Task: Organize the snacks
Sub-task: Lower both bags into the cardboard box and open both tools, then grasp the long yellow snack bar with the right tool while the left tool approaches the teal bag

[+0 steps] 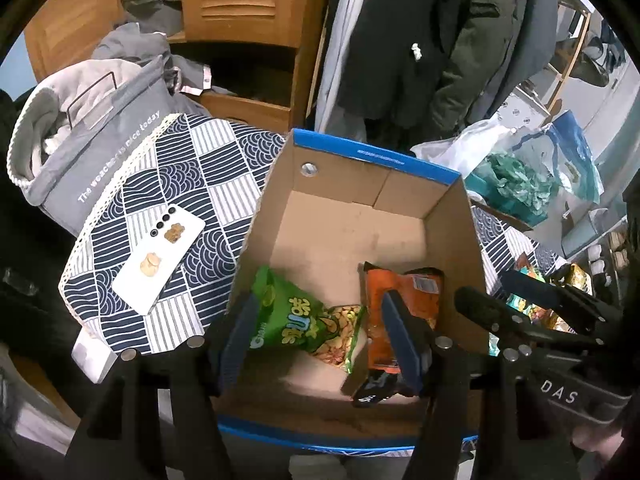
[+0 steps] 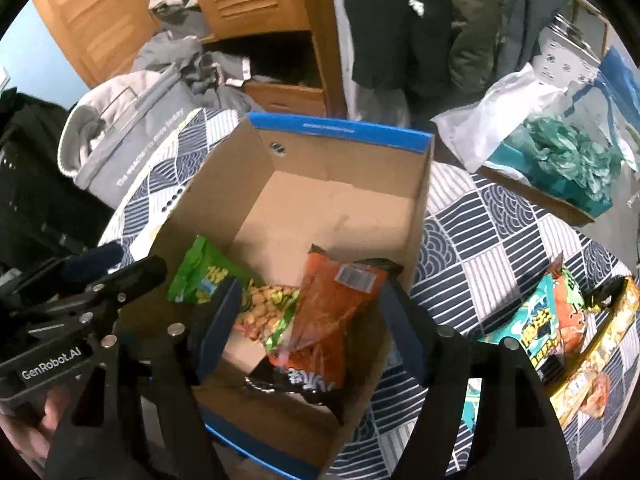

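I held both grippers over the box [image 1: 372, 152] because the snacks belonged inside it. My left gripper [image 1: 320, 332] stood open around the green bag [image 1: 288, 316], not pressing it. My right gripper [image 2: 308, 320] was open too, the orange bag [image 2: 332, 312] lying loose between its fingers. More snacks [image 2: 560, 328] waited on the tablecloth [image 2: 492, 240] beside the box.

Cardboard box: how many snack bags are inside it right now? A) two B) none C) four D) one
A: a green peanut bag and an orange bag lie side by side on the floor of the cardboard box; more snack bags are out on the patterned tablecloth.
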Available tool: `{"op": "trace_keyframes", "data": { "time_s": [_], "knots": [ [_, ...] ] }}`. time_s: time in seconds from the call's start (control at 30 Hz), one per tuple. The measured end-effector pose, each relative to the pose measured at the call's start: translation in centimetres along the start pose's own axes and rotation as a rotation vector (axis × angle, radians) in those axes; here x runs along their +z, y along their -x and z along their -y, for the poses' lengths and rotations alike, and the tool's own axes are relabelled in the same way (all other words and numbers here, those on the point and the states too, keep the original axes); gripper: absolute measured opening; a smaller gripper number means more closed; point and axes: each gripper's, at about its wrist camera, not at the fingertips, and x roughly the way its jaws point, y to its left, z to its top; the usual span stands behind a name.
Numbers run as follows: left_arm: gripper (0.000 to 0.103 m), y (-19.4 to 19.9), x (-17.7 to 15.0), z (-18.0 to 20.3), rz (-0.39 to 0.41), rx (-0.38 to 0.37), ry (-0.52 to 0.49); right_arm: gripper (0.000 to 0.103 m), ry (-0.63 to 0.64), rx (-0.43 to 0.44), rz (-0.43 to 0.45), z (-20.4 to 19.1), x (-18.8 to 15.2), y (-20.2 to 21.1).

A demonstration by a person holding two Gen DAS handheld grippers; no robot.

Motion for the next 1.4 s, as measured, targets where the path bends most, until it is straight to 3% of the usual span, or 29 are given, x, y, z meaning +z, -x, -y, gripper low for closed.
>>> {"op": "trace_keyframes", "data": {
  "time_s": [0.47,1.4],
  "knots": [
    [0.070,1.0,0.1,3.9,0.026,-0.035,-0.069,0.075,-0.051,-0.074,0.054,3.0,-0.9,2.9],
    [0.070,0.4,-0.7,15.6,0.006,-0.117,-0.264,0.075,-0.302,-0.232,0.073,16.7,-7.2,8.4]
  ]
}}
